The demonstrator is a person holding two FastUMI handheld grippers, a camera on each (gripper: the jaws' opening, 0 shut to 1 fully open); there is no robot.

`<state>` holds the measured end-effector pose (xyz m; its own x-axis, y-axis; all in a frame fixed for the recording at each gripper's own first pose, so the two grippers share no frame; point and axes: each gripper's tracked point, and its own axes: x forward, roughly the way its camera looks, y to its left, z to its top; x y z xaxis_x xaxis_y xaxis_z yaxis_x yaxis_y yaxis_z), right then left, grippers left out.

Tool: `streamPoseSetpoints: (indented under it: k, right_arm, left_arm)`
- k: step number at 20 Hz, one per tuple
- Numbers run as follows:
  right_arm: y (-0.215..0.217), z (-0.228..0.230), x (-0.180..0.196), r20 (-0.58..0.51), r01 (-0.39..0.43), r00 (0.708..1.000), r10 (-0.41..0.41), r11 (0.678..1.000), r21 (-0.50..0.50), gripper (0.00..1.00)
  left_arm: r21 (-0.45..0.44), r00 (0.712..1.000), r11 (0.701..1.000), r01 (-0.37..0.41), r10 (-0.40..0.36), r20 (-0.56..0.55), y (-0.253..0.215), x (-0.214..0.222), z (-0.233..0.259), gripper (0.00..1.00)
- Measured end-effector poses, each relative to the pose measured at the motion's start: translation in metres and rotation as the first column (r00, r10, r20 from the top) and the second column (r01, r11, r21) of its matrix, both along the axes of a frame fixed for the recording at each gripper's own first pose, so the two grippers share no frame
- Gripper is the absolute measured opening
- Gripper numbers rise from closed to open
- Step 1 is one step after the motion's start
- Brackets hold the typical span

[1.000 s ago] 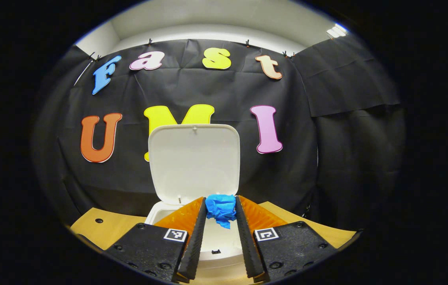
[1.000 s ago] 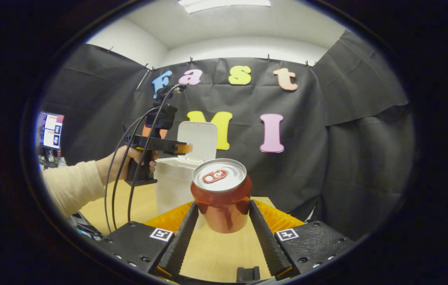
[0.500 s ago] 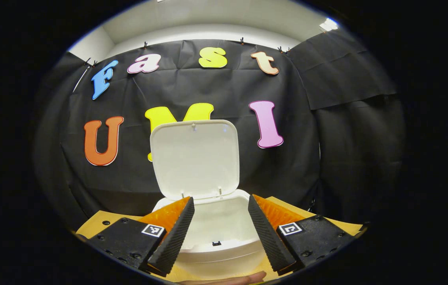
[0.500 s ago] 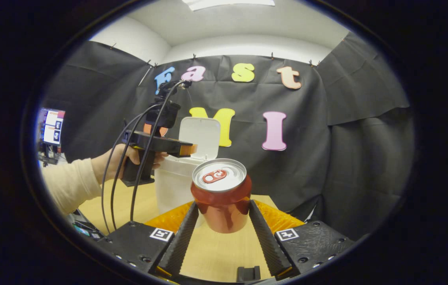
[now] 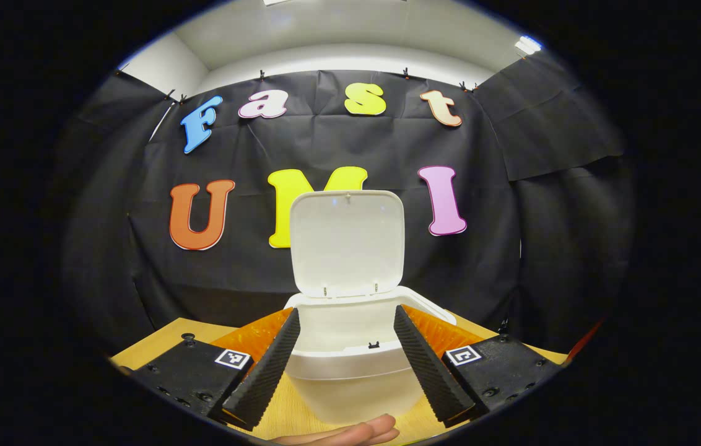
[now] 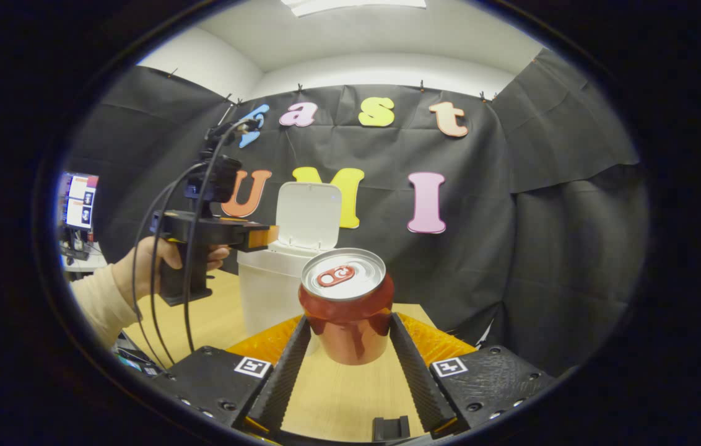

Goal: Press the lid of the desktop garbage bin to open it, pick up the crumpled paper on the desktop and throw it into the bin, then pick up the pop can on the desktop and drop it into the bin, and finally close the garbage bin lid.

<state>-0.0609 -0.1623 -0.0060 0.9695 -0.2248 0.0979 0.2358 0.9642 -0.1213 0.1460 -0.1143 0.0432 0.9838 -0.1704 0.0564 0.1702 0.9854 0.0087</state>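
Blue crumpled paper, gripped a second ago, is gone from the left hand-held gripper [image 5: 341,347], now spread before the open bin [image 5: 350,371]. Lower centre, the pop can [image 6: 345,306] is kept clamped by the right hand-held gripper [image 6: 345,344].

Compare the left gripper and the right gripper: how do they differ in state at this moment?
The left gripper is open and holds nothing, while the right gripper is shut on the pop can. The left gripper is at the open garbage bin; the right gripper is farther from it, above the table. Both point toward the bin.

Left tongs [image 5: 343,325] now empty, farther from bin [image 5: 357,378].
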Motion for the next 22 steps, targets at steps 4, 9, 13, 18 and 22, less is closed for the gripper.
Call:
streamPoseSetpoints:
  k: [4,9,13,18,22]
  right_arm:
    - [0.001,-0.003,0.005,-0.003,0.015,1.000,-0.015,1.000,0.007,0.79]
    - [0.002,0.001,0.006,0.025,0.028,0.999,-0.030,0.998,0.058,0.79]
    - [0.004,0.001,0.009,0.039,0.046,0.998,-0.050,0.994,0.099,0.79]
    - [0.005,0.000,0.015,0.029,0.069,0.997,-0.072,0.992,0.102,0.79]
    - [0.010,0.014,0.023,0.014,0.072,0.997,-0.073,0.997,0.041,0.79]
  left_arm:
    - [0.000,0.998,0.998,-0.058,0.058,0.012,0.025,-0.027,-0.002,0.98]
    - [0.007,0.994,0.995,-0.104,0.103,0.042,0.048,-0.063,-0.013,0.98]
    - [0.000,0.989,0.990,-0.142,0.141,0.031,0.064,-0.080,-0.023,0.98]
    - [0.018,0.984,0.984,-0.180,0.179,0.025,0.080,-0.094,-0.037,0.98]
    - [0.047,0.982,0.982,-0.185,0.186,-0.020,0.084,-0.104,-0.055,0.99]
